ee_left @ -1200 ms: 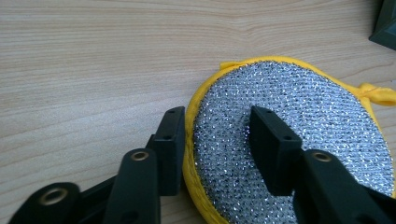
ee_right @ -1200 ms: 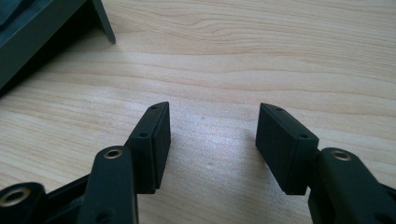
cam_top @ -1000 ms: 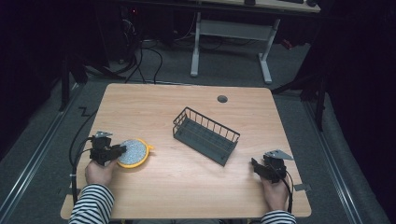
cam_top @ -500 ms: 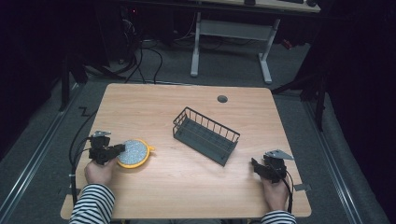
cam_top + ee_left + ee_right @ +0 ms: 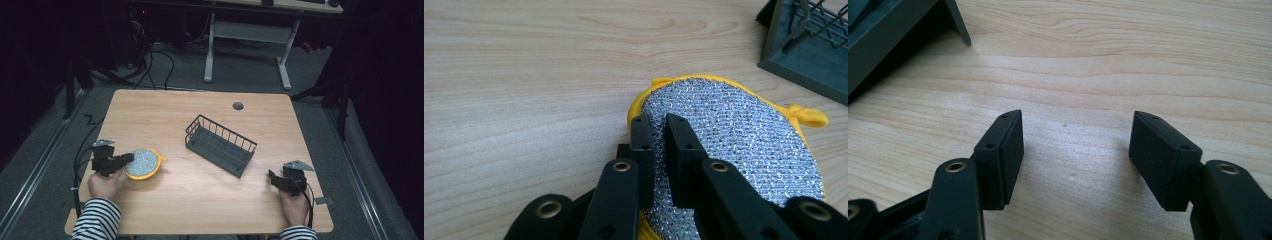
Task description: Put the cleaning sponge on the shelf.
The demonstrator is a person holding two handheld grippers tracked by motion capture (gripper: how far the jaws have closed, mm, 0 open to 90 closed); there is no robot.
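Round yellow-rimmed silver scrubbing pad is lying at the wooden table's left; left gripper, just closing, is pinching its near edge, right gripper gaping empty.

My left gripper covers the near part of the scouring pad — its lower edge runs out of frame in the left gripper view, and I can't tell what the 2 pads pinch. The wire basket is cut off at that view's top right corner. In the right gripper view, the basket shows just 1 dark corner at the top left. From the high view, the sleeves are cut at the bottom edge — the pad's weave is too small to read there.
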